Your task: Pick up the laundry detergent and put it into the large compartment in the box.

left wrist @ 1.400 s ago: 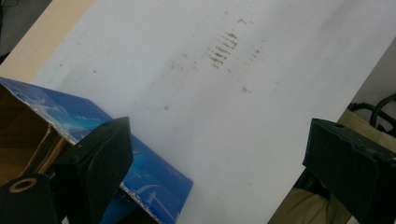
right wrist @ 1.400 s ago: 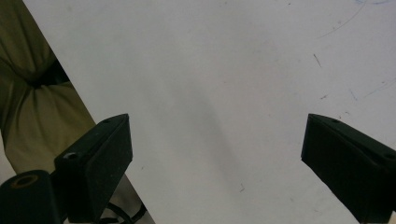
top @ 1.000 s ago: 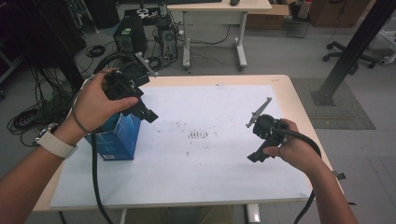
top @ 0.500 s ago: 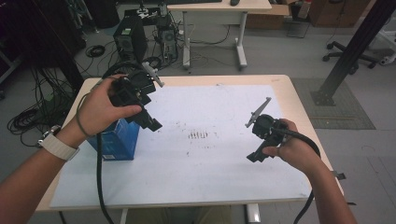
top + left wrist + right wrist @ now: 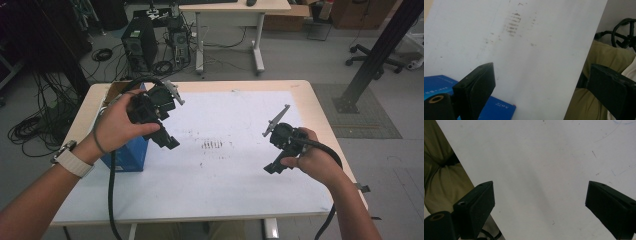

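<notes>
Blue box (image 5: pixel 125 152) sits at the left edge of the white sheet (image 5: pixel 225 165), untouched. Left gripper (image 5: pixel 167 140), jaws spread wide and empty, has lifted and swung up from just over the box since a second ago; seems a retreat rather than a grab. Right gripper (image 5: pixel 272 167) hovers right of the box, likewise released, unmoved.

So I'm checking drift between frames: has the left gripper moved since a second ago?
Yes. In the high view the left gripper has risen and swung toward the table's far edge, away from the blue box it earlier overlapped.
</notes>
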`<state>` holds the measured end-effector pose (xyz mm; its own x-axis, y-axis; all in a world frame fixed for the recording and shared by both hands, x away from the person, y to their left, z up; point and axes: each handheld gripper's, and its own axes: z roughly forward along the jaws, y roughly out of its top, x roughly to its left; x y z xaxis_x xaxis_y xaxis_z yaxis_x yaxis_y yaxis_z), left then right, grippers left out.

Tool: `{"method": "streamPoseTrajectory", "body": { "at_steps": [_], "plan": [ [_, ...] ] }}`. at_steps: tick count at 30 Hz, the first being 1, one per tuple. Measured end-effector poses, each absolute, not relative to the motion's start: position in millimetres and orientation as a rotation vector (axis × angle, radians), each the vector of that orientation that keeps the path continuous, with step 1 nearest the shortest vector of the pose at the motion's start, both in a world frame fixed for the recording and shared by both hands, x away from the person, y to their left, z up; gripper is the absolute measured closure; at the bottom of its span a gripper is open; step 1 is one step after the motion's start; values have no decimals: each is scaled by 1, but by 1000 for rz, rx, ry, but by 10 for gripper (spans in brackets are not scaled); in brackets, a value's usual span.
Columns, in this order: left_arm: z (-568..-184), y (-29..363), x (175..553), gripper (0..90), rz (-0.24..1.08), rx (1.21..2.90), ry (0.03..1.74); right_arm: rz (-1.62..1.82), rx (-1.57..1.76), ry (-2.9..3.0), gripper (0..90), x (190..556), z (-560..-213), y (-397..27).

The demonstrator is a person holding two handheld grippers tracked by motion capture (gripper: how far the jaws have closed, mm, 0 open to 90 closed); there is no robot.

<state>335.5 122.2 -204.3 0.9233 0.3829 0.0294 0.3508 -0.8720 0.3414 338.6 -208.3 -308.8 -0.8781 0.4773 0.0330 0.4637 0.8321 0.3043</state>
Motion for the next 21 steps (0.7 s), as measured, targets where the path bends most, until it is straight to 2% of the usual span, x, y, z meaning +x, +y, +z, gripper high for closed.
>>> {"method": "streamPoseTrajectory", "body": {
  "at_steps": [21],
  "plan": [
    [-219,122,336,84,128,2753,557,474,758,2965,89,342,-308,-206]
  ]
}}
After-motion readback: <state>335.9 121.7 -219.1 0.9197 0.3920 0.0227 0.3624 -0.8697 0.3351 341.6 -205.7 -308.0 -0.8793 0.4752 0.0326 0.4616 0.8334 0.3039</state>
